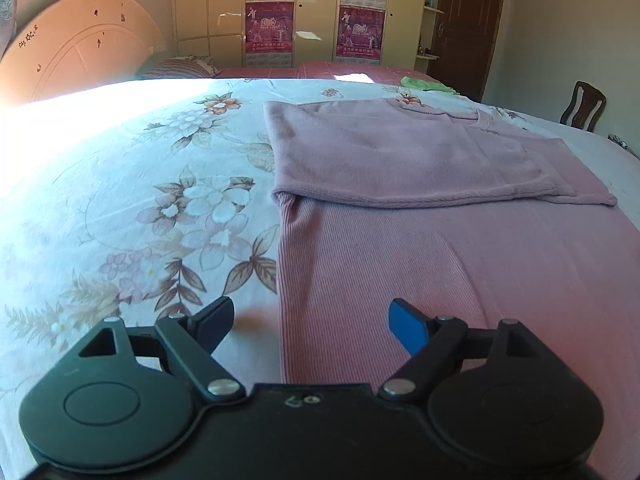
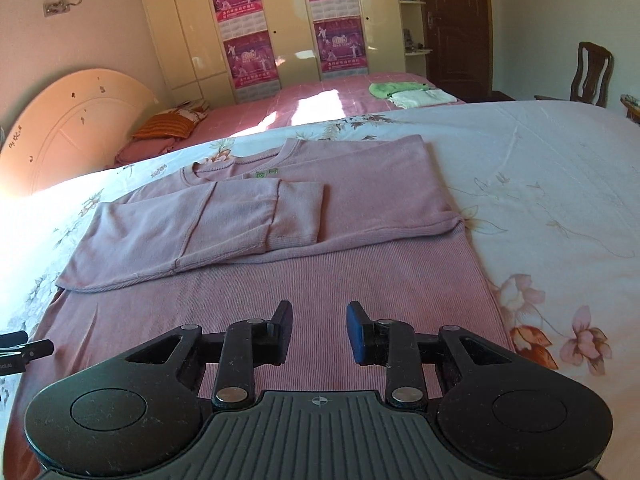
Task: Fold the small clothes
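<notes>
A pink knit sweater [image 2: 280, 272] lies flat on the floral bedsheet [image 2: 540, 200], neckline at the far end. Both sleeves [image 2: 192, 220] are folded across its chest. In the left wrist view the sweater [image 1: 420, 256] fills the right half, with its straight left edge running toward the camera. My left gripper [image 1: 310, 314] hovers over that edge, wide open and holding nothing. My right gripper [image 2: 319, 314] hovers over the ribbed lower part of the sweater, near its middle. Its fingers stand a little apart with only air between them.
Behind this bed stands a second bed with a pink cover [image 2: 320, 100], carrying folded green and white clothes [image 2: 404, 94] and a striped pillow [image 2: 168, 126]. A cream headboard [image 2: 72, 120] is at the left, wardrobe doors [image 2: 188, 48] at the back, a wooden chair [image 2: 592, 76] at the right.
</notes>
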`<state>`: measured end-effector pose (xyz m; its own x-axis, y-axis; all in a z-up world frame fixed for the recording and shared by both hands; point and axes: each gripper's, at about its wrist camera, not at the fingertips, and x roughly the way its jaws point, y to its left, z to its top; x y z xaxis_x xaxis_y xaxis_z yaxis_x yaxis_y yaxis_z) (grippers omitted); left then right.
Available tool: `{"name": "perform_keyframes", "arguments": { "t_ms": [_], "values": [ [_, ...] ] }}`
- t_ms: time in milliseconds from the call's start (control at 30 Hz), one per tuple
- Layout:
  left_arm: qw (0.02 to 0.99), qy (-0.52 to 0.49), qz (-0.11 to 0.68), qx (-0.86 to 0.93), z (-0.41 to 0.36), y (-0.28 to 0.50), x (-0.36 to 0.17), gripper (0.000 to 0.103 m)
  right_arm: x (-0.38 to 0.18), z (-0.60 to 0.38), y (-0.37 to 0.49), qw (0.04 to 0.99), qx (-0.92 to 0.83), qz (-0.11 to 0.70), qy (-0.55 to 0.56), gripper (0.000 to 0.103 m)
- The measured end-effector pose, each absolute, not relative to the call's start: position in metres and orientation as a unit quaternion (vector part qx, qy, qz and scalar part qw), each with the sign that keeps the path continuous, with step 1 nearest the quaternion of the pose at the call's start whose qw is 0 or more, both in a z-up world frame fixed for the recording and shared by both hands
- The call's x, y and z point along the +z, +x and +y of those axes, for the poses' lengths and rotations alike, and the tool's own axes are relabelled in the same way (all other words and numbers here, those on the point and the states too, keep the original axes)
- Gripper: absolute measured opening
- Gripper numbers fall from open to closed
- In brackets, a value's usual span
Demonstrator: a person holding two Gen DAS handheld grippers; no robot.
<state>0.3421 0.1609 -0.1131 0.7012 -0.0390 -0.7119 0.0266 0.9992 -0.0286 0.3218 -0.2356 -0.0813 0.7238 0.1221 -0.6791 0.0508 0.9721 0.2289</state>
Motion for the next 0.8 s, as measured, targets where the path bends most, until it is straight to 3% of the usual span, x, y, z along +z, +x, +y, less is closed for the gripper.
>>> {"name": "perform_keyframes", "arguments": {
  "t_ms": [333,400,633,667,700,800],
  "values": [
    [0.916,-0.072,0.393,-0.039,0.158,0.23,-0.102,0.076,-0.058,-0.298,0.226,0.917,0.021,0.359,0.173,0.03],
    [0.909,-0.107,0.399,-0.05,0.162,0.209,-0.103,0.071,-0.059,-0.317,0.204,0.912,0.018,0.363,0.191,0.03],
    [0.88,-0.239,0.404,-0.073,0.173,0.171,-0.113,0.07,-0.076,-0.37,0.135,0.889,-0.001,0.384,0.249,0.031],
    [0.876,-0.251,0.404,-0.075,0.173,0.169,-0.114,0.07,-0.081,-0.376,0.13,0.885,-0.003,0.387,0.258,0.043],
    [0.874,-0.259,0.404,-0.075,0.172,0.167,-0.114,0.07,-0.085,-0.38,0.125,0.883,-0.004,0.387,0.267,0.062],
    [0.869,-0.273,0.406,-0.073,0.169,0.163,-0.115,0.07,-0.096,-0.388,0.118,0.872,0.013,0.391,0.294,0.065]
  ]
}}
